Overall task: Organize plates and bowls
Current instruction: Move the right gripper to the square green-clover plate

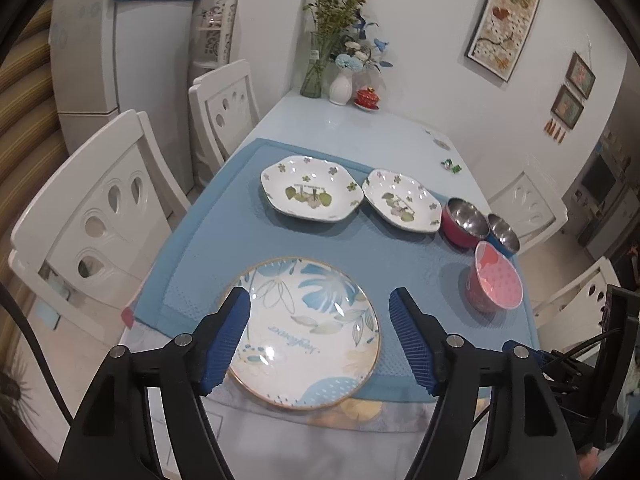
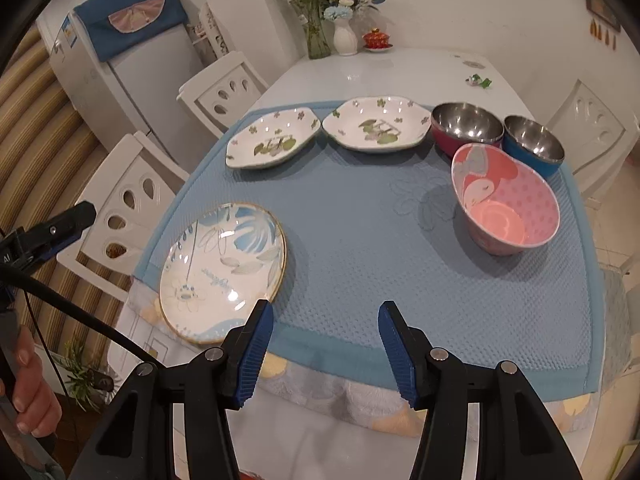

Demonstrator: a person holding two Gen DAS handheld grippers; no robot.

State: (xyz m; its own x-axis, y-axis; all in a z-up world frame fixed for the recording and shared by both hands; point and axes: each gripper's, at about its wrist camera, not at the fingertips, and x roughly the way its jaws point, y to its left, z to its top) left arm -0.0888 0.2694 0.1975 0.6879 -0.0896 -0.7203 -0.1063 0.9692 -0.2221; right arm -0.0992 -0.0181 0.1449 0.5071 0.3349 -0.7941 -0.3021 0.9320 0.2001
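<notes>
Spread wide and holding nothing, the left claw (image 1: 320, 312) hangs over a round leaf-print plate (image 1: 306, 330) at the blue mat's (image 2: 360, 248) near edge on the bench (image 2: 400, 68). The right claw (image 2: 326, 328), also spread, faces a pink bowl (image 2: 505, 200); two floral dishes (image 2: 272, 140) and two steel bowls (image 2: 466, 126) line the far side.

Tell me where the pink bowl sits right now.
The pink bowl stands on the blue mat, at the right in both views, just in front of the red steel bowl and the blue steel bowl.
</notes>
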